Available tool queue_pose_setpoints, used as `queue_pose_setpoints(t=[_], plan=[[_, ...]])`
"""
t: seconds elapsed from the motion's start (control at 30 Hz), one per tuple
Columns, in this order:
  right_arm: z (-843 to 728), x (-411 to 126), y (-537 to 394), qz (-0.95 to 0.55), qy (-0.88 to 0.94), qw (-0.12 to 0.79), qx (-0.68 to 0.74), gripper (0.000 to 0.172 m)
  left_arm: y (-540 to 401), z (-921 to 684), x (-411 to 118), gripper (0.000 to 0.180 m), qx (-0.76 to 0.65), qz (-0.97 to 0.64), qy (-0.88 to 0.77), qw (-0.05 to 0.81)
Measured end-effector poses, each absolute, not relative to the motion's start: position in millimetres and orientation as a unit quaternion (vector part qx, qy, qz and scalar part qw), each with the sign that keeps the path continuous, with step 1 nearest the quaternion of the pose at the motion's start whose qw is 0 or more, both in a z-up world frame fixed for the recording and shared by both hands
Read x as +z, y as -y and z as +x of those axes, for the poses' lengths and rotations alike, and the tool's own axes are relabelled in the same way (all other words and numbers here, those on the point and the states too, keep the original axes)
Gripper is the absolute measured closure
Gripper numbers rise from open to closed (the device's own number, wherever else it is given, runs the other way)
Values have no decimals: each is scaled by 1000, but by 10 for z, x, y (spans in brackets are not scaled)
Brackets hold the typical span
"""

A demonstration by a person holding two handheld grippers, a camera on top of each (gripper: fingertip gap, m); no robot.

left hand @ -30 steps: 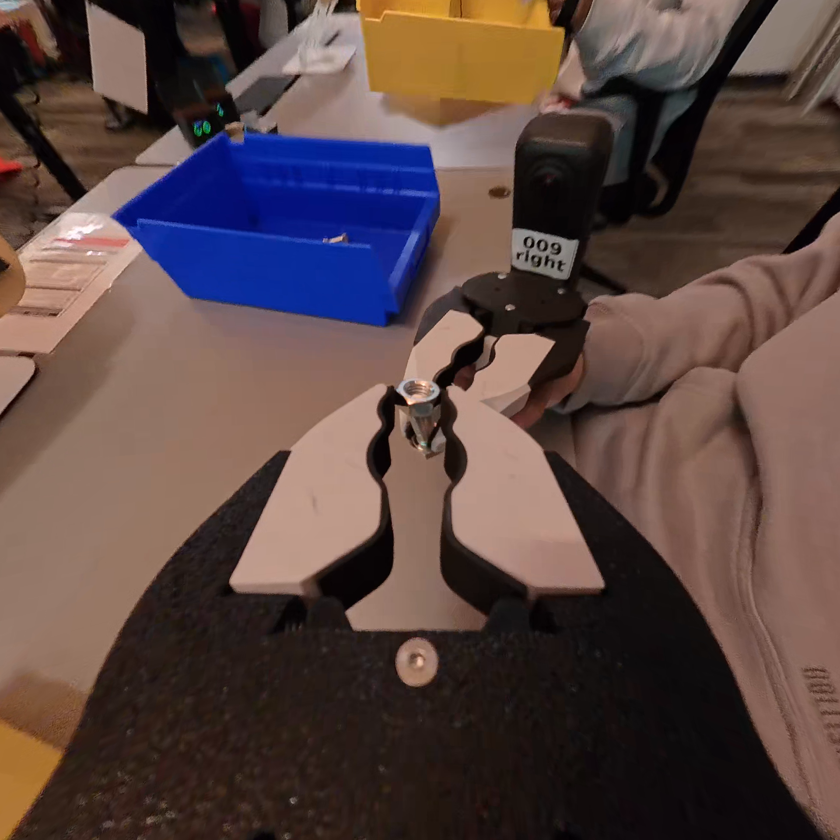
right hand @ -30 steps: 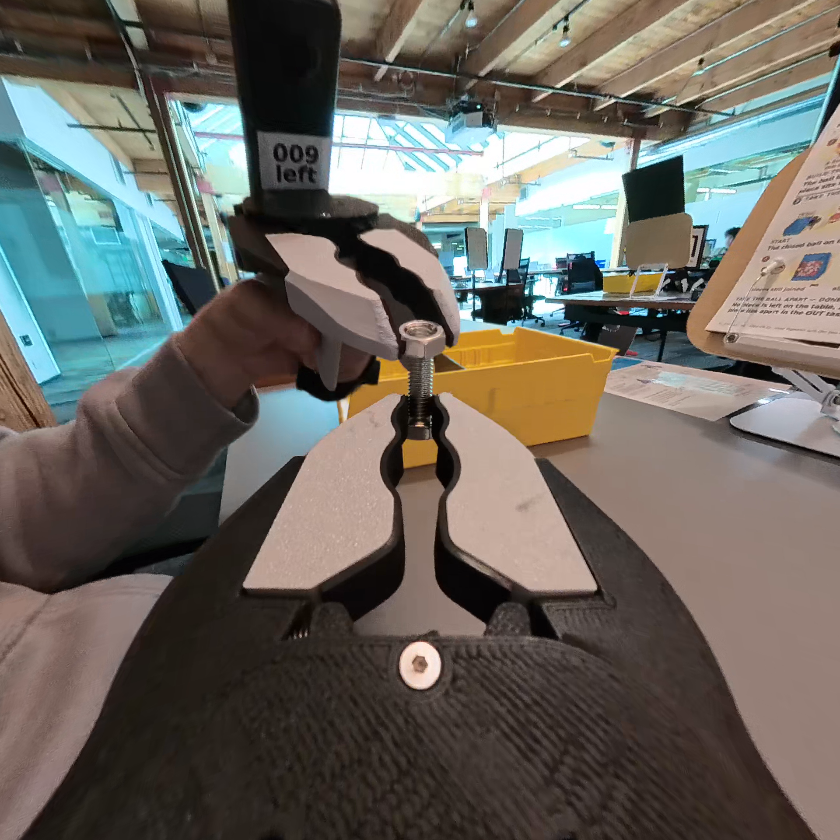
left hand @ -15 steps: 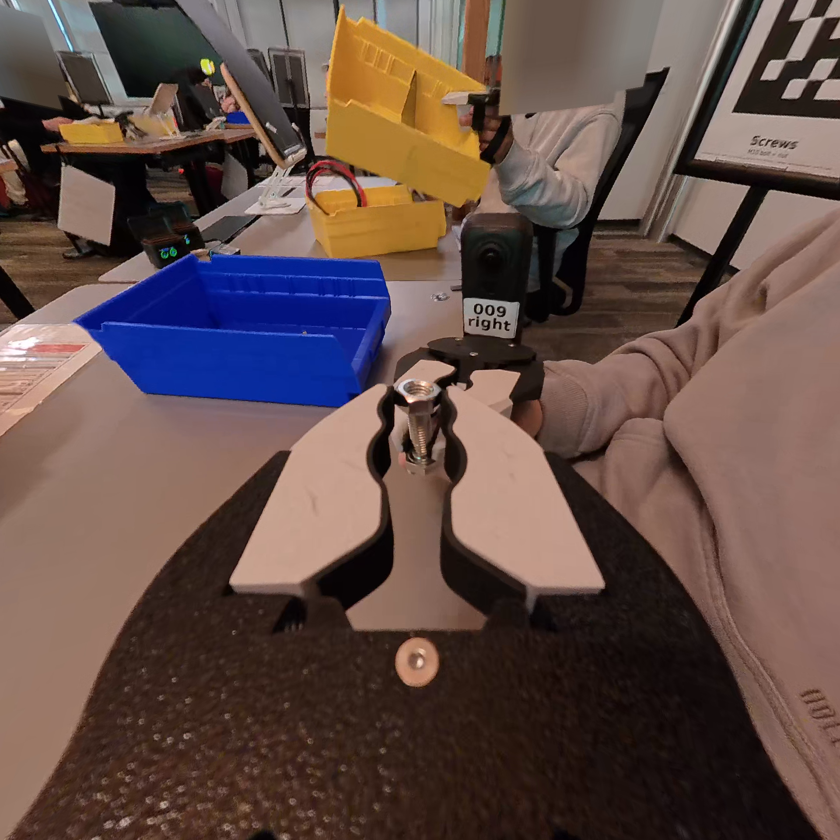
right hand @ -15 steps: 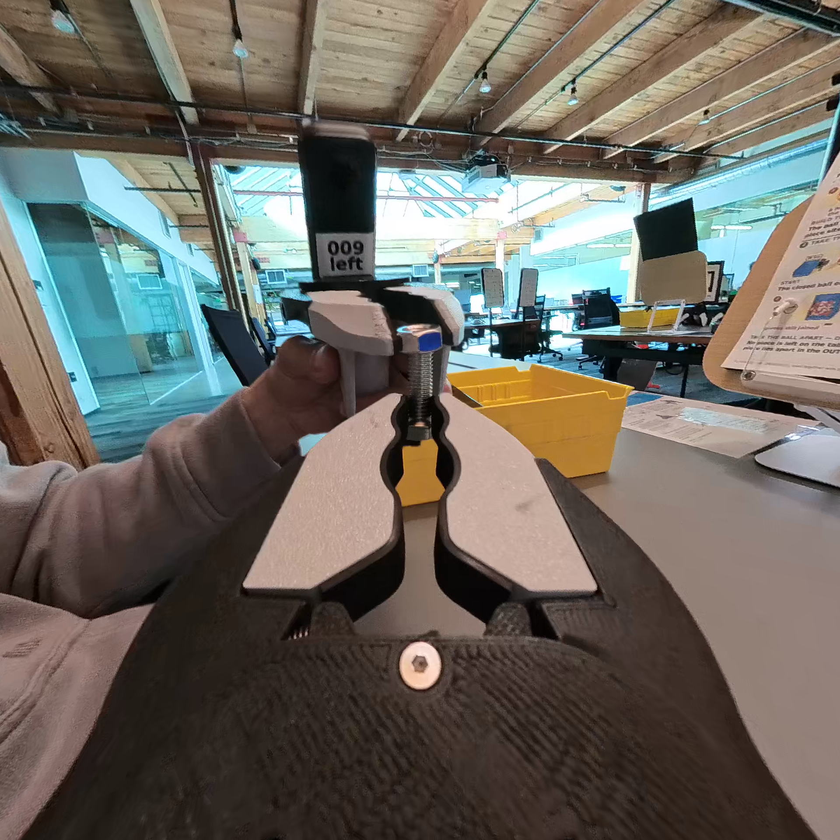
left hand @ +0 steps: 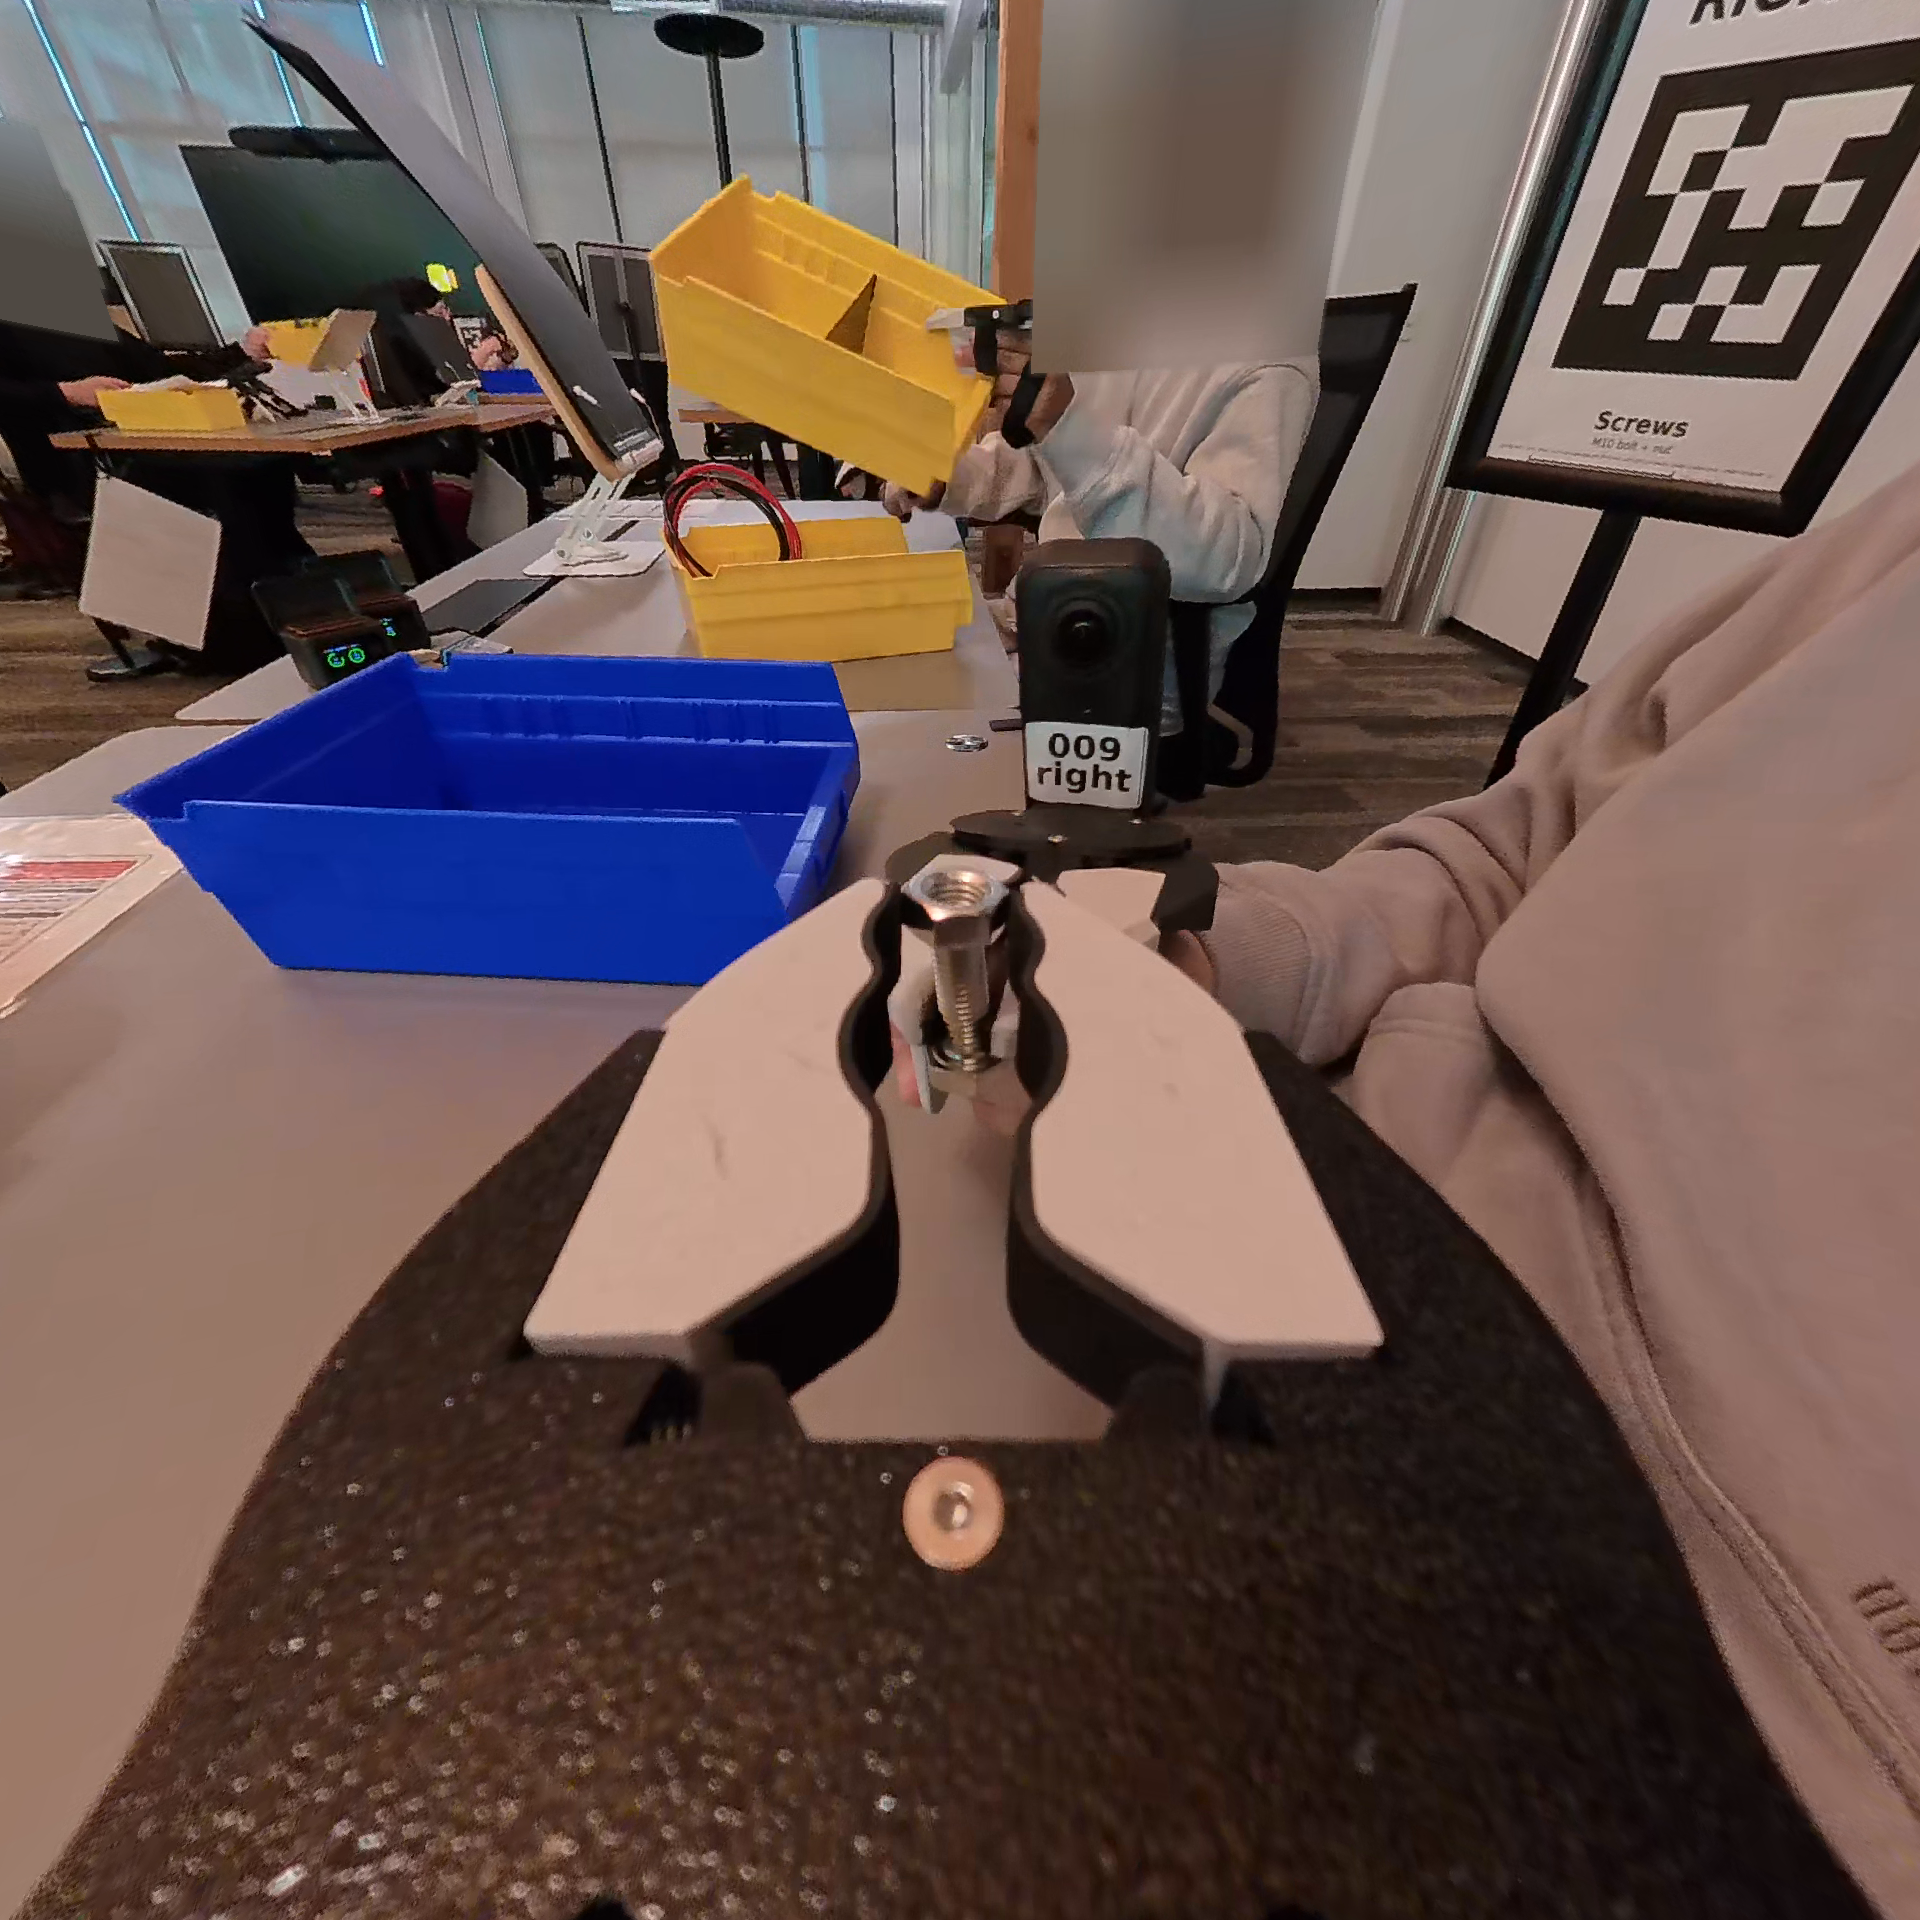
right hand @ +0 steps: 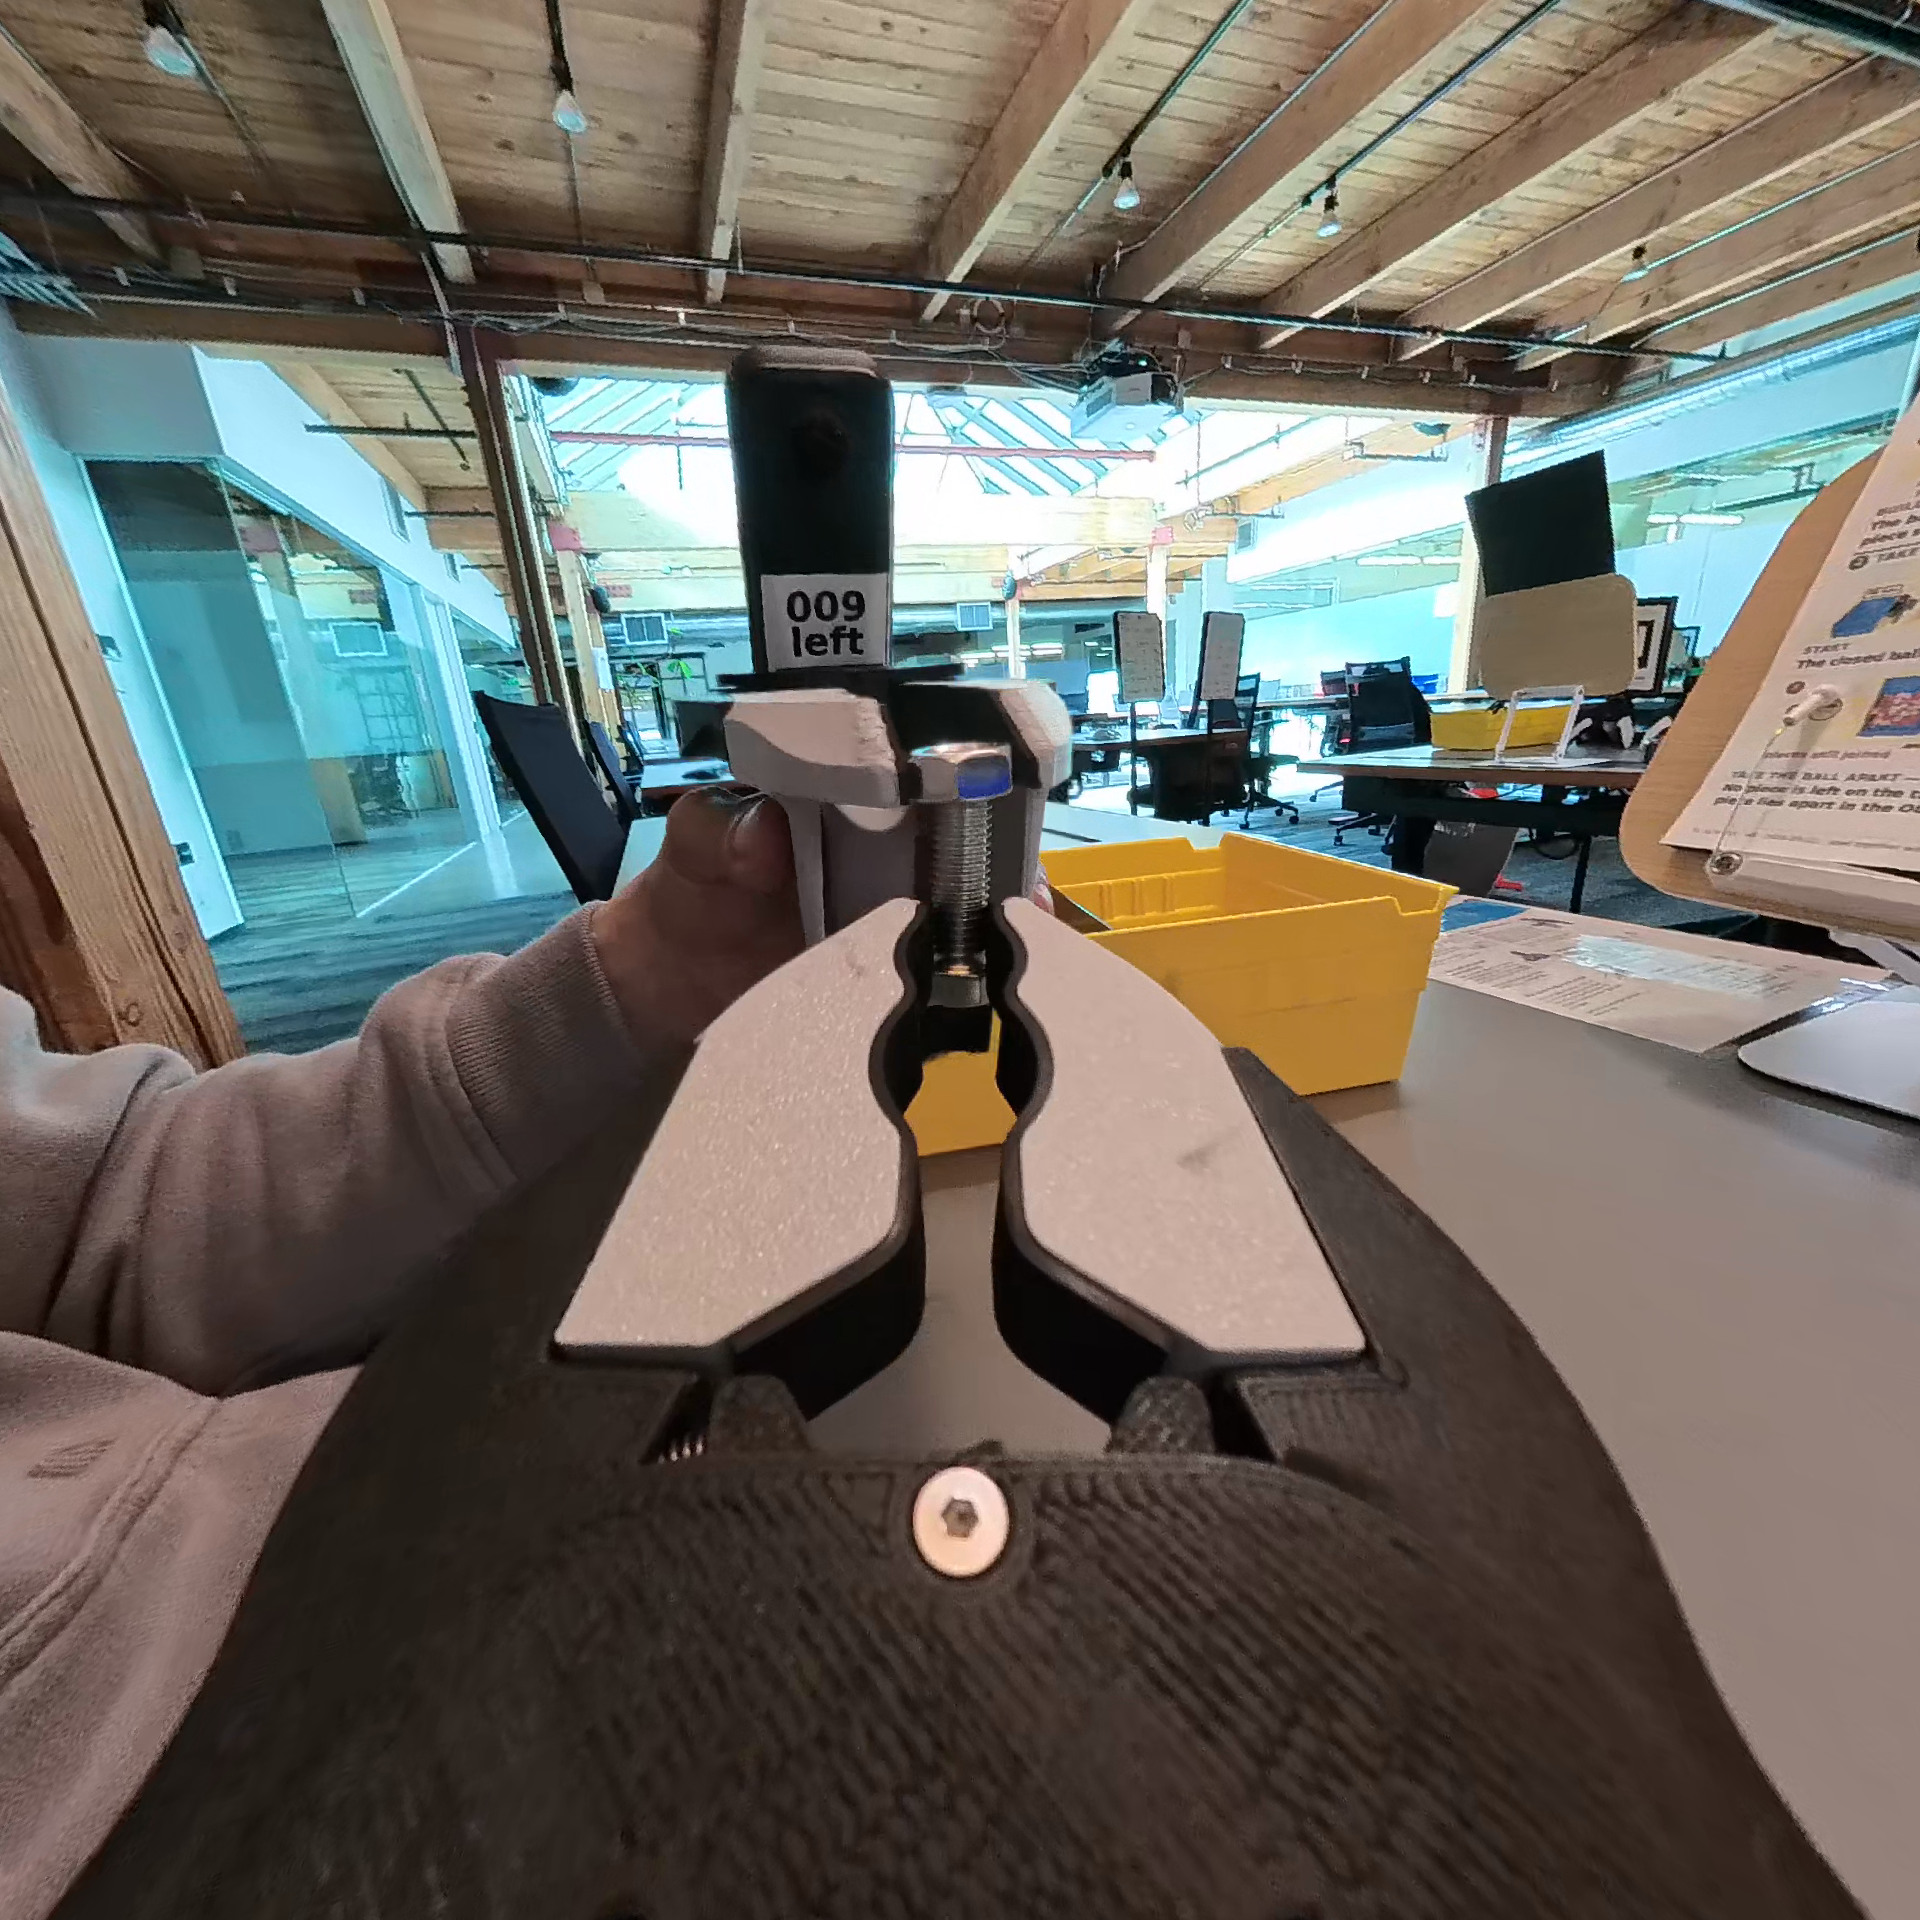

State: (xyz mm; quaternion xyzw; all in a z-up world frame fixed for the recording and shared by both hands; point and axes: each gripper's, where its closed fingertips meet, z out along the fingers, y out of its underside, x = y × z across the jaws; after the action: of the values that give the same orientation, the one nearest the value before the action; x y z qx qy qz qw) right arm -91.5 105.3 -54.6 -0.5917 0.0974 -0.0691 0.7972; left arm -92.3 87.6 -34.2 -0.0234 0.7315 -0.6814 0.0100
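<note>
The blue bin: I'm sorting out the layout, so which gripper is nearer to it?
Left. The left gripper, clamped on a nut, is just beside the blue bin. The right gripper, gripping the bolt, sits on its far side.

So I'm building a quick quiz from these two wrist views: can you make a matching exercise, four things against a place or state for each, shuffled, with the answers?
Things:
1. hex nut
2. bolt
3. blue bin
4. tilted yellow bin

Places or states:
A. resting on the grey table
B. held up in the air by a person in the background
C. clamped between the left gripper fingertips
D. upright, lower end gripped by the right gripper

Pairs: 1-C, 2-D, 3-A, 4-B
</note>
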Motion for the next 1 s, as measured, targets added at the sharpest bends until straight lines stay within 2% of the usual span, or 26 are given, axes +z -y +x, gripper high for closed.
queue_pose_setpoints(t=[1.0], plan=[[-844,-621,-1063,-615,-108,776,-86,163,-872,-850,-417,163,-685,-21,-727,33]])
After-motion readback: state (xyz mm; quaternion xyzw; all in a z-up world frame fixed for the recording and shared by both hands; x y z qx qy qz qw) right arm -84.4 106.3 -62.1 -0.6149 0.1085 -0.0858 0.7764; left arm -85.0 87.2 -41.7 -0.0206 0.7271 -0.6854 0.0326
